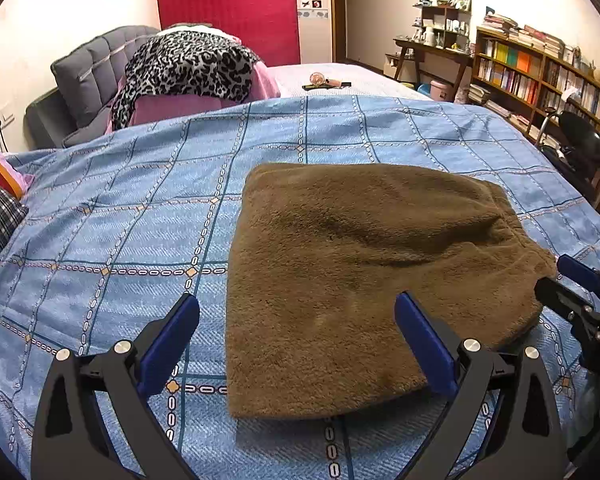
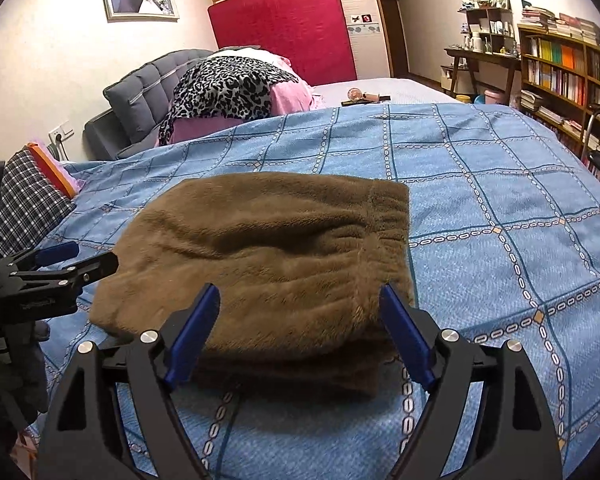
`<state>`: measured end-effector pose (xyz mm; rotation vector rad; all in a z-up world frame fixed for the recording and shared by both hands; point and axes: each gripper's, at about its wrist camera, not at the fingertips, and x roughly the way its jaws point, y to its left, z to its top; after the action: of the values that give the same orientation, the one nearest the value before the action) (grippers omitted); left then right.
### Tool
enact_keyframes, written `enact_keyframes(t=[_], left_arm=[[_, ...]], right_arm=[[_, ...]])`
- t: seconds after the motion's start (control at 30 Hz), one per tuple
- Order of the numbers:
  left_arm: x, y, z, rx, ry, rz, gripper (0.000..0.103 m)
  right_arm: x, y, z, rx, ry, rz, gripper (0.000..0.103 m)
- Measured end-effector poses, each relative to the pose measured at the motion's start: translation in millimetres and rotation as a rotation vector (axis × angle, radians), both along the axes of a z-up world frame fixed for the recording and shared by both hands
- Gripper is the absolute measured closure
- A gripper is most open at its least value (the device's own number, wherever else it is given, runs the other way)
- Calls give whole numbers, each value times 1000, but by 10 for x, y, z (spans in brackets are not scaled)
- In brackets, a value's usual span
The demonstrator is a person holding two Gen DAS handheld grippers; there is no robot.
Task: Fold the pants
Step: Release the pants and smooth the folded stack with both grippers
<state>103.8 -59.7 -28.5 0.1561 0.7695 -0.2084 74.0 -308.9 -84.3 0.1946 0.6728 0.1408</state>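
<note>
Brown fleece pants point(image 1: 364, 280) point(image 2: 268, 256) lie folded into a thick rectangle on the blue checked bedspread point(image 1: 120, 208) point(image 2: 500, 208). Their elastic waistband is on the right side of the bundle in the right wrist view. My left gripper point(image 1: 298, 304) hangs open above the bundle's near left edge, nothing between its blue pads. My right gripper point(image 2: 300, 296) is open over the near right part of the pants, and its pads grip nothing. Each gripper also shows in the other's view: the right gripper point(image 1: 556, 270) at the right edge, the left gripper point(image 2: 88, 256) at the left edge.
A leopard-print cloth point(image 1: 188, 64) and pink bedding are heaped by the grey headboard point(image 1: 96, 68). A plaid cloth point(image 2: 28, 208) lies at the bed's left edge. Small items point(image 1: 326, 82) rest on the far bed. Bookshelves point(image 1: 540, 76), a desk and a black chair point(image 1: 580, 148) stand to the right.
</note>
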Motion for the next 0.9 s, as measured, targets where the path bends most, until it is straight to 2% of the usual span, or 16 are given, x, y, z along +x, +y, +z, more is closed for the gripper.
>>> enact_keyframes(t=[0.23, 0.43, 0.53, 0.67, 0.8, 0.9], left_arm=[[-42, -33, -6, 12, -1, -7, 5], [18, -40, -249, 25, 60, -6, 5], [68, -24, -429, 27, 108, -7, 5], [92, 16, -545, 0, 141, -13, 5], [91, 34, -539, -8, 144, -17, 5], [63, 56, -502, -18, 140, -13, 5]], right_arm=[[-70, 10, -36, 13, 14, -3, 19], [18, -68, -162, -14, 48, -56, 19], [89, -149, -269, -34, 95, -93, 19], [143, -221, -391, 2, 153, -95, 19], [127, -223, -390, 10, 154, -97, 19], [80, -255, -363, 55, 151, -102, 19]])
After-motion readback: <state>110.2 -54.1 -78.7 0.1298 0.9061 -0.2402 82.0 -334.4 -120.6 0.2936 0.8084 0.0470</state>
